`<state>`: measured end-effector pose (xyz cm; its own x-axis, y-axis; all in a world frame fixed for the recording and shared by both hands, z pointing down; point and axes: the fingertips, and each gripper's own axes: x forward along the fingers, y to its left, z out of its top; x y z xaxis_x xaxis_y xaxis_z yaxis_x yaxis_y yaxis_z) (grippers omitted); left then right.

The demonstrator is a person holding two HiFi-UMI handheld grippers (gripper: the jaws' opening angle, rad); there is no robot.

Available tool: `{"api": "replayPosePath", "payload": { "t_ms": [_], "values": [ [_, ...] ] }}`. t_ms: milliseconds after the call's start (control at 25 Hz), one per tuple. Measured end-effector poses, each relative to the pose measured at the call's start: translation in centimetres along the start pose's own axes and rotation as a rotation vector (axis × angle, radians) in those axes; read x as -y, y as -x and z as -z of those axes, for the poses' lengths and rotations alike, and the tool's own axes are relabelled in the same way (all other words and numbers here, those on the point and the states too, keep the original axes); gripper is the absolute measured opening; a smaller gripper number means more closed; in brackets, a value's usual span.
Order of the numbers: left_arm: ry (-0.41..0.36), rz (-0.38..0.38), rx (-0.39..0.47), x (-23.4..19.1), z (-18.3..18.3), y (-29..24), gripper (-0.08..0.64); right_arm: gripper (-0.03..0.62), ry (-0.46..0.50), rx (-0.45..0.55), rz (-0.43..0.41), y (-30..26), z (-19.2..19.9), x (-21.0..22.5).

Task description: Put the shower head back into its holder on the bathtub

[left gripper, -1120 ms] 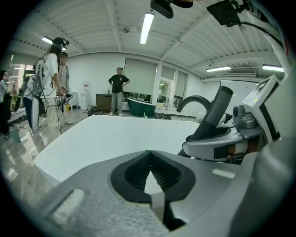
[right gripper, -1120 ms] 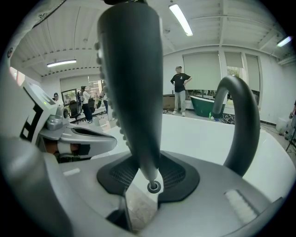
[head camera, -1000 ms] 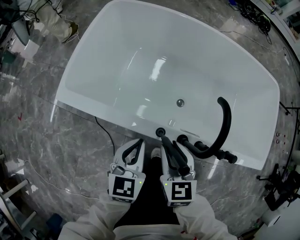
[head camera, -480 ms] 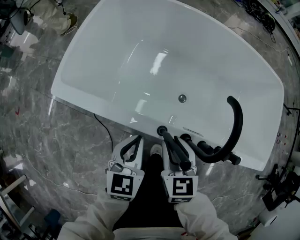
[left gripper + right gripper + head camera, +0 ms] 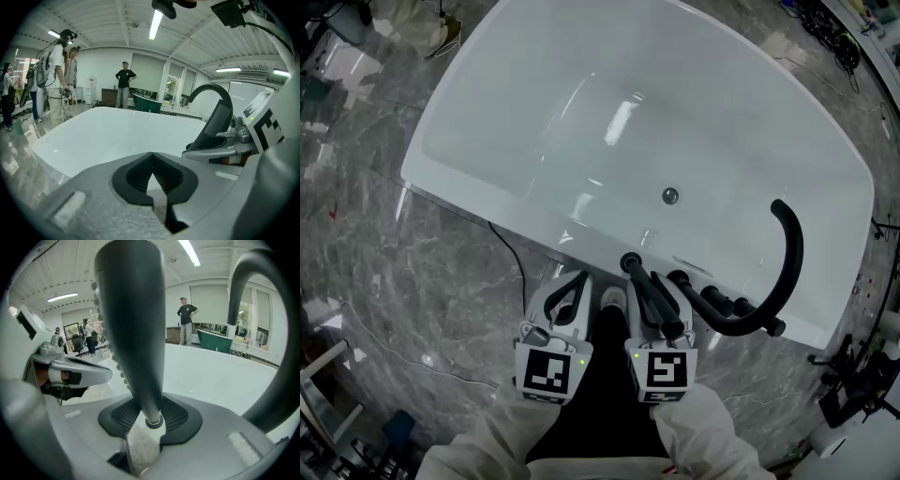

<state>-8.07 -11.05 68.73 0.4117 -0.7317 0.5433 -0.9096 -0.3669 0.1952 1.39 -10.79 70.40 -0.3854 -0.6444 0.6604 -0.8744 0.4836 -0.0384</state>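
The black shower head point(image 5: 654, 300) is a slim wand clamped in my right gripper point(image 5: 649, 289), which is shut on its handle. Its far end lies right by the black ring holder point(image 5: 627, 262) on the near rim of the white bathtub point(image 5: 487, 197); I cannot tell whether it touches. In the right gripper view the dark wand point(image 5: 133, 329) rises steeply out of the right gripper point(image 5: 149, 417), gripped at its lower end. My left gripper point(image 5: 575, 281) hangs beside it, left of the holder, shut on nothing. In its own view the left gripper point(image 5: 151, 164) shows its tips meeting.
A curved black spout point(image 5: 789, 258) and black knobs point(image 5: 717, 300) stand on the rim right of the holder. A thin cable point(image 5: 502, 251) runs over the marble floor point(image 5: 384, 272) beside the tub. Several people point(image 5: 124, 77) stand far behind the tub.
Both grippers have sunk a little toward the tub's near rim, the right one still clamped on the shower head. The tub has slid slightly in the head view.
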Motion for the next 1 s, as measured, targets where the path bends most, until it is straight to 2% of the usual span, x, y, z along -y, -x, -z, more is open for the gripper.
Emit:
{"api": "replayPosePath", "payload": {
  "t_ms": [1000],
  "values": [
    [0.05, -0.021, -0.026, -1.6, 1.8, -0.4, 0.002, 0.138, 0.018, -0.063, -0.01, -2.7, 1.6, -0.1]
  ]
}}
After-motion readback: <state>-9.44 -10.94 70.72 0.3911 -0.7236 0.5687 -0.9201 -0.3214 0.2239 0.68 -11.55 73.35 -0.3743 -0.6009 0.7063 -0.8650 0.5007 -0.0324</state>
